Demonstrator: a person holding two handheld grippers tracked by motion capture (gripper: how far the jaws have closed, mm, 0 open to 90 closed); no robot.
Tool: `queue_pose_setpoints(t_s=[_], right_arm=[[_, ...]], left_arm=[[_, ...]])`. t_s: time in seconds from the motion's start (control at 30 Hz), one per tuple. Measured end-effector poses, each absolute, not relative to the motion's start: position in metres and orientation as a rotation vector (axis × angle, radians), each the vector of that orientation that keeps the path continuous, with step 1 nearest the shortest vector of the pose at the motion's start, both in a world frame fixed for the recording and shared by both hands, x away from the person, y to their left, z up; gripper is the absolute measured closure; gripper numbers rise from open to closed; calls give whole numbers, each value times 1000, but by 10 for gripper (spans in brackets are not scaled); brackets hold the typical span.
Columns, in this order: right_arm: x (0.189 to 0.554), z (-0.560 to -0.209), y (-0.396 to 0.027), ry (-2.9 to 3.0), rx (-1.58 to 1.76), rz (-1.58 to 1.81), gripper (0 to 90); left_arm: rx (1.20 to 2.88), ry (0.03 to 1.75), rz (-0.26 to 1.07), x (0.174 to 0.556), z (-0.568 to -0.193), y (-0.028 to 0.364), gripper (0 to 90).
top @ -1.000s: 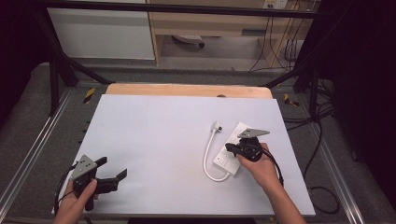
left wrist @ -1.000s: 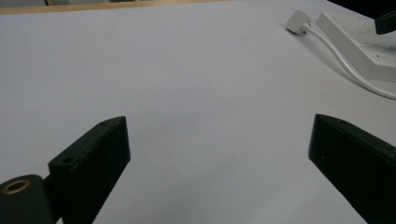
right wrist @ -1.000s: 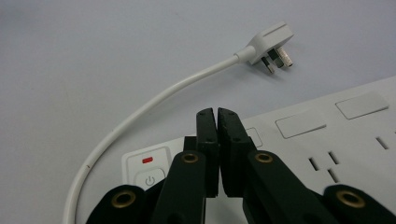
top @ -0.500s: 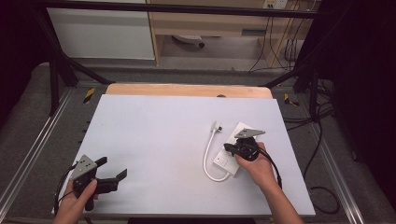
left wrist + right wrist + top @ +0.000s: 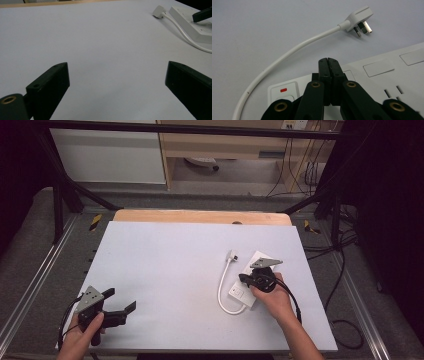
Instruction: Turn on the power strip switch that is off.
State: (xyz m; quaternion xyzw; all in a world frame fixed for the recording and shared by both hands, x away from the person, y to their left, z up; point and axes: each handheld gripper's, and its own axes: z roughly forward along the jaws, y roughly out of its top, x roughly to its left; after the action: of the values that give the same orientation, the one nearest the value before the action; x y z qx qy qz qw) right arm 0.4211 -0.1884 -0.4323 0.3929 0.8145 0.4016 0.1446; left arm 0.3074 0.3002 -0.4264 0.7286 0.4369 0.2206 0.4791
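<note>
The white table [image 5: 165, 270] is the largest thing, bare across its middle. At centre right of the high view lies the power strip [image 5: 246, 285], its cord [image 5: 222, 290] looping to the loose plug [image 5: 233, 254]. The right gripper [image 5: 328, 61], jaws pressed together on nothing, hovers over the strip's switch end, likely to press it. At lower left, the left gripper [image 5: 120, 307] waits, jaws spread.

Wide bare stretch of the pale grey table top [image 5: 165, 265] runs from the left edge past the middle: open passage. On the right side, a white rectangular plastic power strip [image 5: 245, 287] blocks the way, its white looped cable [image 5: 222, 290] and white plug [image 5: 233, 254] lying just left of it. Narrow free margin between strip and right table edge.
</note>
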Motion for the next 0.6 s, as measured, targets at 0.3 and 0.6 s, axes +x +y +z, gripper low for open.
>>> queue_pose_setpoints(t_s=[0.3, 0.6], right_arm=[[421, -433, -189, 2343, 1130, 1166, 900], [420, -435, -190, 2333, 1128, 1187, 900]], left_arm=[[1778, 1067, 538, 307, -426, 300, 57], [1780, 1067, 540, 307, -426, 300, 57]])
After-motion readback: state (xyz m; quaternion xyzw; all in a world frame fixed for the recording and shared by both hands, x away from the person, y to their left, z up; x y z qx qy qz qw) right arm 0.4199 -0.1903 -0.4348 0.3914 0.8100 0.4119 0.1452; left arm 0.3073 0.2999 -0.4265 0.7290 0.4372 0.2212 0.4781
